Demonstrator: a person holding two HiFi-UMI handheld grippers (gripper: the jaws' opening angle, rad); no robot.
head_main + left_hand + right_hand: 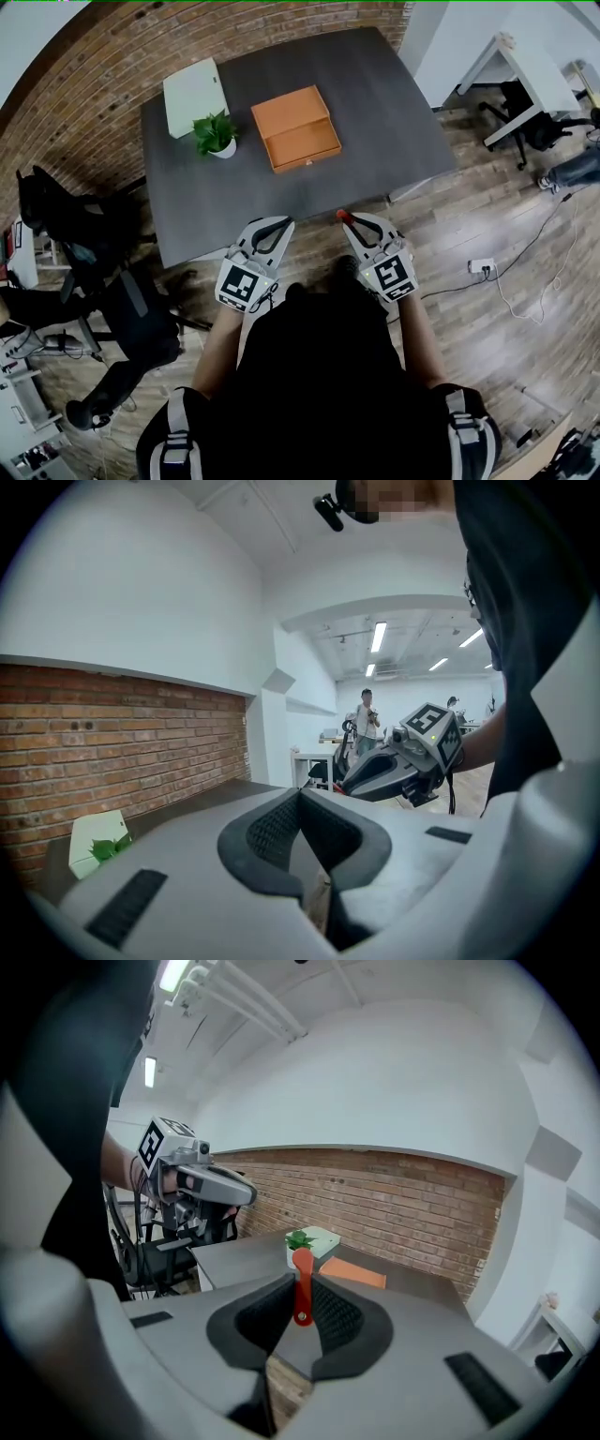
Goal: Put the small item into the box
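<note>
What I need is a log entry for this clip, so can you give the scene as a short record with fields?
table: dark grey
box: orange, open, looks empty, mid-table
plant: small pot, left of the box
white case: behind the plant
left tongs: shut, nothing held, near the table's front edge
right tongs: shut on a red tag, near the front edge
task: red tag not yet in the box
</note>
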